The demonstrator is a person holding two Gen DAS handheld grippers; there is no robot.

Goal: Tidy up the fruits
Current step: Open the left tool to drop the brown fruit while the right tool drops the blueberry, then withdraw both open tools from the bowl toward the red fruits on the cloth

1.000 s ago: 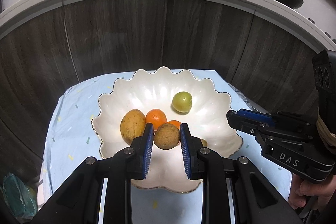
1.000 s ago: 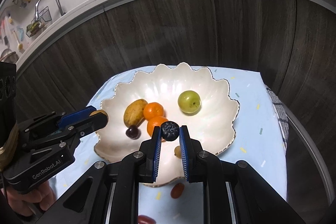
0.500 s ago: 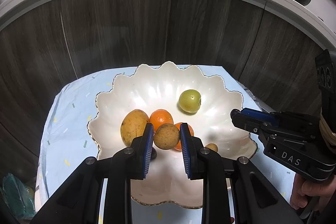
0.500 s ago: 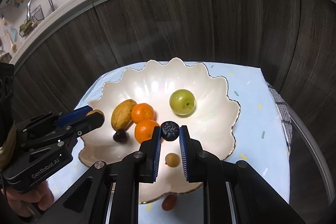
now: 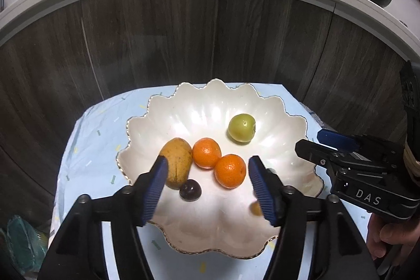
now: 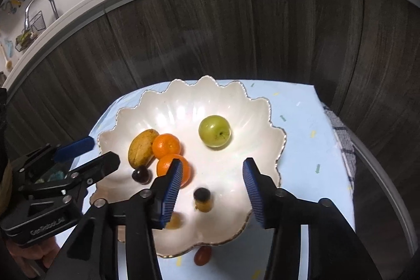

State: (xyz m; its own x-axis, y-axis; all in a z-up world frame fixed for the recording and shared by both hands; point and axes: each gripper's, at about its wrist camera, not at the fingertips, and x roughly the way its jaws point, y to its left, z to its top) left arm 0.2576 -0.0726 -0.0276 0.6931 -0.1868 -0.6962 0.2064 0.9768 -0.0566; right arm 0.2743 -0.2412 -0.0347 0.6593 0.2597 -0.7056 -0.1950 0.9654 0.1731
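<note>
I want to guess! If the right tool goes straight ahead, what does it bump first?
Probably the bare floor of the white scalloped bowl; the open right tool points there, though depth is unclear.

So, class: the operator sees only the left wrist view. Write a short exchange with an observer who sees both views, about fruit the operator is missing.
Operator: Is any fruit off the plate?
Observer: Yes, a small red fruit lies on the tablecloth, just before the scalloped plate's near rim.
Operator: And inside the plate, anything I can't make out?
Observer: A dark berry next to a small brown fruit, both blurred, between the open fingers of the right hand-held gripper.
</note>
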